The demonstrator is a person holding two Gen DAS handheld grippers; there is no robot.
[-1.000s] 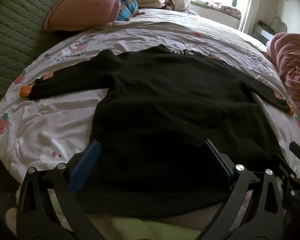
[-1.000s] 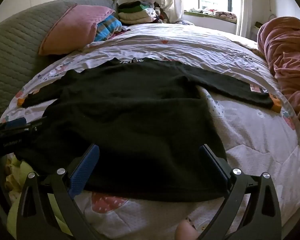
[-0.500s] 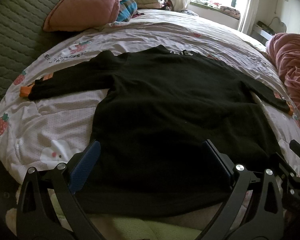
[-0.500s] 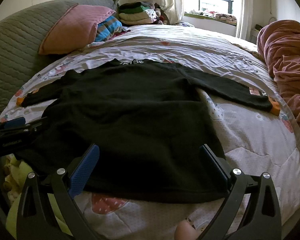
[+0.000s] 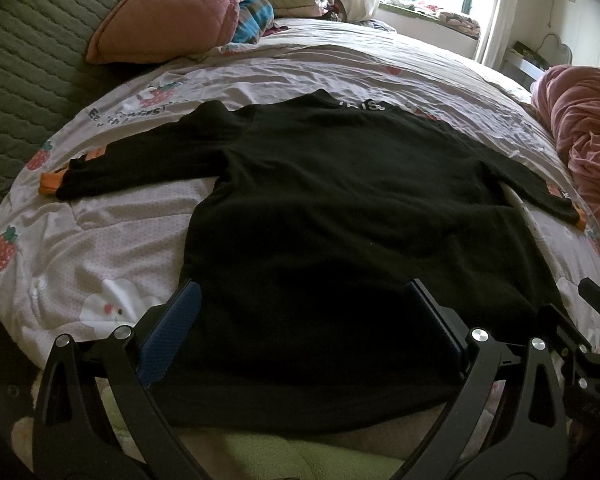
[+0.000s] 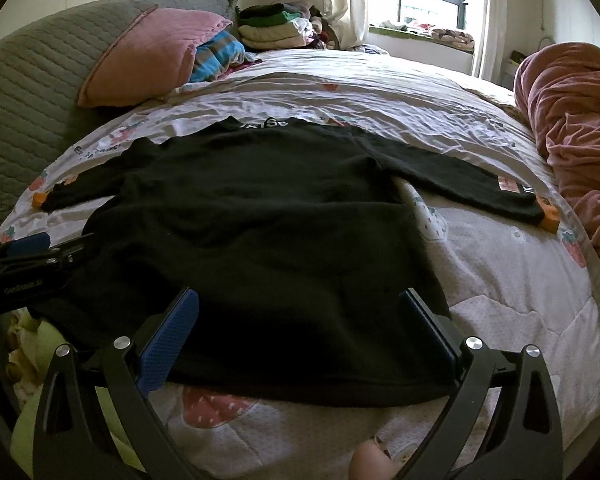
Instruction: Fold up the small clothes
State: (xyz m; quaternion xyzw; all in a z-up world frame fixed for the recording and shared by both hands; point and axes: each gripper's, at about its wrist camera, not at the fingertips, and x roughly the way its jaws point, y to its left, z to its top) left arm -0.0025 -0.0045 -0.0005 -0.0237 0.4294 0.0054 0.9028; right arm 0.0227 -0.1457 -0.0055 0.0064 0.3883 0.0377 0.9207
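A small black long-sleeved sweater (image 5: 340, 208) with orange cuffs lies flat on the bed, sleeves spread, collar at the far side. It also shows in the right wrist view (image 6: 260, 232). My left gripper (image 5: 304, 312) is open and empty, hovering just above the sweater's near hem, left part. My right gripper (image 6: 298, 316) is open and empty, over the hem's right part. The left gripper shows at the left edge of the right wrist view (image 6: 28, 252); the right gripper shows at the right edge of the left wrist view (image 5: 592, 320).
The white strawberry-print quilt (image 5: 100, 248) covers the bed. A pink pillow (image 6: 148, 56) and a stack of folded clothes (image 6: 272, 28) lie at the far left. A crumpled pink blanket (image 6: 576, 128) lies at the right. A green quilted headboard (image 5: 24, 64) stands at left.
Both grippers have barely moved; both views have drifted very slightly. The sweater lies as before and both grippers stay open.
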